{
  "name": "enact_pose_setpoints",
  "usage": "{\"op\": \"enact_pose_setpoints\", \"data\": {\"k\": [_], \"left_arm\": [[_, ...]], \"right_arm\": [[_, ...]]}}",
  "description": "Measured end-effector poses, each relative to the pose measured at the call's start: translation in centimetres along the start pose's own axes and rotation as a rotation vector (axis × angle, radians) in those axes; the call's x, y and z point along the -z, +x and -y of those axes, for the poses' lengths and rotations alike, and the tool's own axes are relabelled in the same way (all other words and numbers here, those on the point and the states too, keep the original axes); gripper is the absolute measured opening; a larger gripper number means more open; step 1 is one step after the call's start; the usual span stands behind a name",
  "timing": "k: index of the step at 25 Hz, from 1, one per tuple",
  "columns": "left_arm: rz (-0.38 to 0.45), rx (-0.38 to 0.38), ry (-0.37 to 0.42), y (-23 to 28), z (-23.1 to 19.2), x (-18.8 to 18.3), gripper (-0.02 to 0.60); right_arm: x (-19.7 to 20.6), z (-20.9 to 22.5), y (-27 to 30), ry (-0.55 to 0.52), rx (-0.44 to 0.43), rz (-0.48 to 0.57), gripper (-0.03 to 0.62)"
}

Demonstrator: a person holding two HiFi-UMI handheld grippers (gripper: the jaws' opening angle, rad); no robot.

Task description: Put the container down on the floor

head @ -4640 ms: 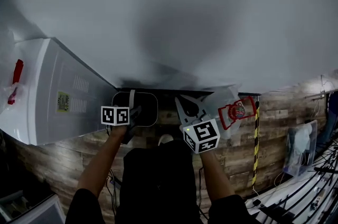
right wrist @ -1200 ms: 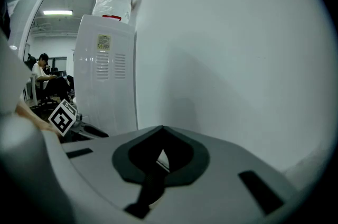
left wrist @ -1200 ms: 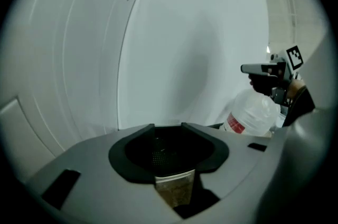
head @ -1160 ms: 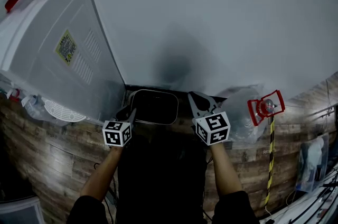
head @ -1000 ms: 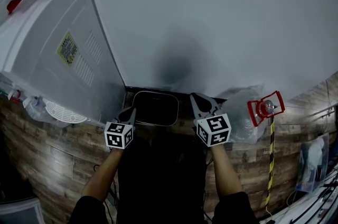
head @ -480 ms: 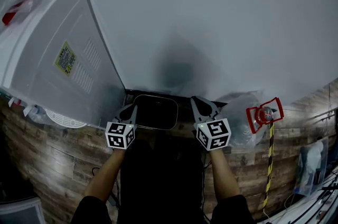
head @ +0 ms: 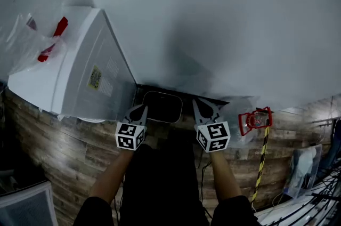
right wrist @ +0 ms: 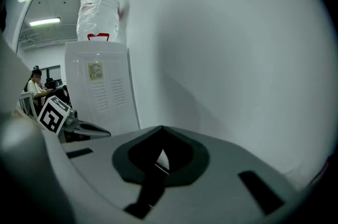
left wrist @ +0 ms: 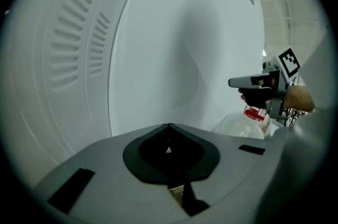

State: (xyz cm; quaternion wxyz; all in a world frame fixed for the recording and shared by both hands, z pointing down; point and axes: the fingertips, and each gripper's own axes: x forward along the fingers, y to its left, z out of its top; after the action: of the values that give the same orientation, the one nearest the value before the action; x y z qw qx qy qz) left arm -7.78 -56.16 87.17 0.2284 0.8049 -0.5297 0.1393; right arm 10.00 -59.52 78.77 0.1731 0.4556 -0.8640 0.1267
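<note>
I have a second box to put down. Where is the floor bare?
Bare planks lie in front of the white appliance, left of the person. A narrower strip lies between the person and the striped tape. Crowded: along the wall, the container and red-handled bag; cables at lower right.

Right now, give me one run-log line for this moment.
container: on floor by wall | left gripper: shut, empty | right gripper: shut, empty | neither touches container

Right claw (right wrist: 161,136) apparently closed, facing white wall (right wrist: 237,59).
</note>
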Motion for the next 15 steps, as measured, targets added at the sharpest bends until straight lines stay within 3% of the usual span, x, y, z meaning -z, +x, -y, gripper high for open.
{"op": "enact_pose_setpoints", "data": {"k": [10, 15], "left_arm": [[-0.060, 0.017, -0.023, -8.2, 3.8, -9.9, 0.014], [-0.084, 0.016, -0.023, -12.9, 5.7, -13.6, 0.014]], "right_arm": [[-8.5, -5.9, -5.6, 0.059, -0.037, -0.109, 0.011], [-13.0, -8.3, -9.8, 0.049, -0.014, -0.145, 0.011]]}}
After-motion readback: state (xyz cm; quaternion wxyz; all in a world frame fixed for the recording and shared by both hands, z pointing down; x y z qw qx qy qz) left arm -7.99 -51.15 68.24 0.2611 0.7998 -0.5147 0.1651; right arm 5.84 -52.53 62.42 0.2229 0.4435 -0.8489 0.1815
